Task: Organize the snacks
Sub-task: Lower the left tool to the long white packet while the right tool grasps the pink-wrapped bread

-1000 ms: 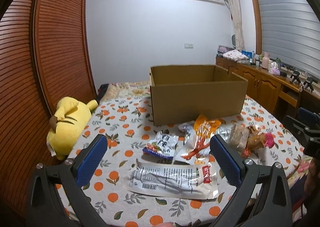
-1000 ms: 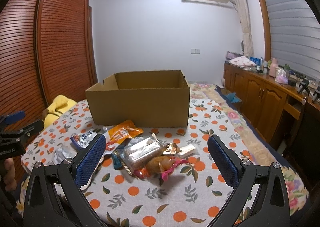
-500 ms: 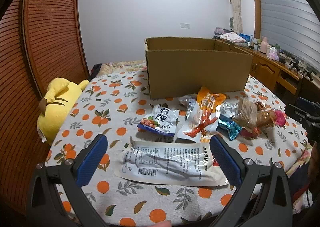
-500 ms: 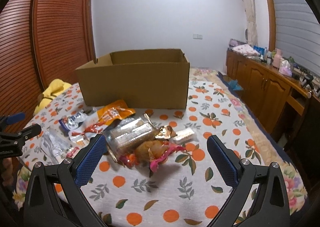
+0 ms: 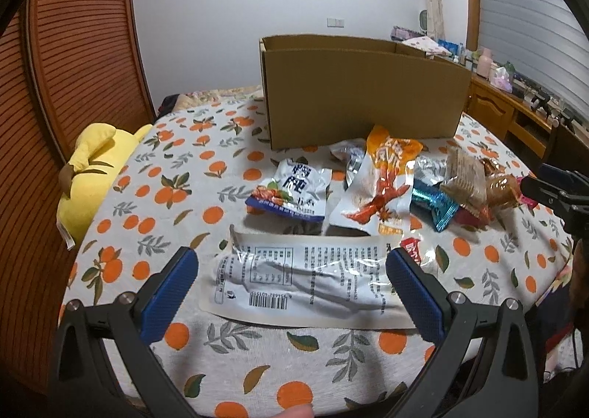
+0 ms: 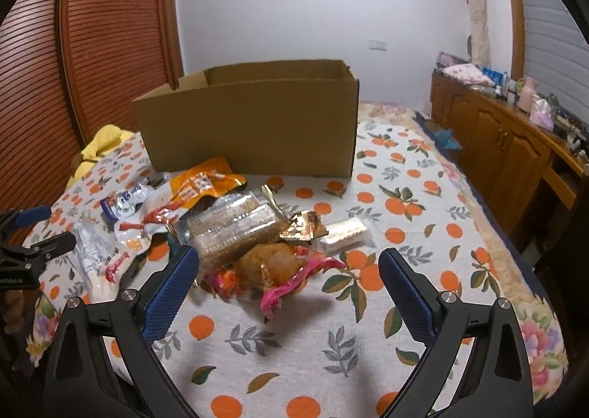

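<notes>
Left gripper (image 5: 292, 281): jaws wide apart, empty, low over the long white packet (image 5: 305, 281), which lies flat between the blue pads (image 5: 169, 294); the spread looks set to straddle the packet's width

Right gripper (image 6: 289, 283): jaws also wide apart, holding nothing, aimed at the pink-wrapped bun (image 6: 274, 270) at the near edge of the snack pile

Pile: cracker pack (image 6: 232, 226), orange bag (image 5: 384, 189), white-and-blue pouch (image 5: 294, 189), teal bar (image 5: 436, 206), all loose on the orange-print cloth (image 6: 405, 204), overlapping in places

Cardboard box (image 6: 254, 127) stands open-topped just behind the pile, probably the destination; its inside is not visible from this low angle

Judgement: sorting barely begun, nearest items come first
</notes>
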Available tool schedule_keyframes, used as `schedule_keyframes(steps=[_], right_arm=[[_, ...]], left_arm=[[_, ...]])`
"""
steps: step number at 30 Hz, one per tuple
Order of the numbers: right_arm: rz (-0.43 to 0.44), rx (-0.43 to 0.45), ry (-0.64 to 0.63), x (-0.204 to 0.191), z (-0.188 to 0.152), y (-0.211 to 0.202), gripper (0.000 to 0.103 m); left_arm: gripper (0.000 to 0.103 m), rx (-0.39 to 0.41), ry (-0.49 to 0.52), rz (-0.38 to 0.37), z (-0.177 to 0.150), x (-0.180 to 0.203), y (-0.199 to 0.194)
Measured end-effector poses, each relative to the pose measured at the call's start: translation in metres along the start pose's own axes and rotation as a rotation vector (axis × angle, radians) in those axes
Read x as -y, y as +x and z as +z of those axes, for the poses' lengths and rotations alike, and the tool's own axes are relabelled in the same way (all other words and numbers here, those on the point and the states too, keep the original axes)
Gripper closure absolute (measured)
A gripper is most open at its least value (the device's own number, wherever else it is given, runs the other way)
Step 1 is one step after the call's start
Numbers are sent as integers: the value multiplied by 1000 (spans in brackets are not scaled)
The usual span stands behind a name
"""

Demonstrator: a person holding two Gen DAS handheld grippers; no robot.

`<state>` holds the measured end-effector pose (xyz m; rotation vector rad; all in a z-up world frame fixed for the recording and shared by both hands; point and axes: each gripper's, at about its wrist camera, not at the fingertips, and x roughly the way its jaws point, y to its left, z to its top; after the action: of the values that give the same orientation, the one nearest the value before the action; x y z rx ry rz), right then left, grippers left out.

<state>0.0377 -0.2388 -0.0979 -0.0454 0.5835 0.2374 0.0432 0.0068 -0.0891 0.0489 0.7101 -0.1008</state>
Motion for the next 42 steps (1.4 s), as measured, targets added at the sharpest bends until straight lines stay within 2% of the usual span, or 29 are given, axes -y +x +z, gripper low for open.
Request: schedule_keyframes(steps=[6,13,23,28,41,42], right_arm=[[18,-39,5,11,0,10,7],[84,-91,11,14,3,23,11],[96,-170,-71,3,2,50,12],[114,-165,-83,1,0,54,29],[162,-135,-41,3,-7,48,46],[168,-131,-40,3,-8,46,58]], left_arm=[[0,-21,7,-5,-3,1,5],[0,-42,15,-16,-3,3,11],[0,-70,19,-36,-5,6,20],[0,-82,19,-36,-6,6,23],[0,-106,0,-77,-10,7,26],[0,-104,-2,-87,-9,8,25]])
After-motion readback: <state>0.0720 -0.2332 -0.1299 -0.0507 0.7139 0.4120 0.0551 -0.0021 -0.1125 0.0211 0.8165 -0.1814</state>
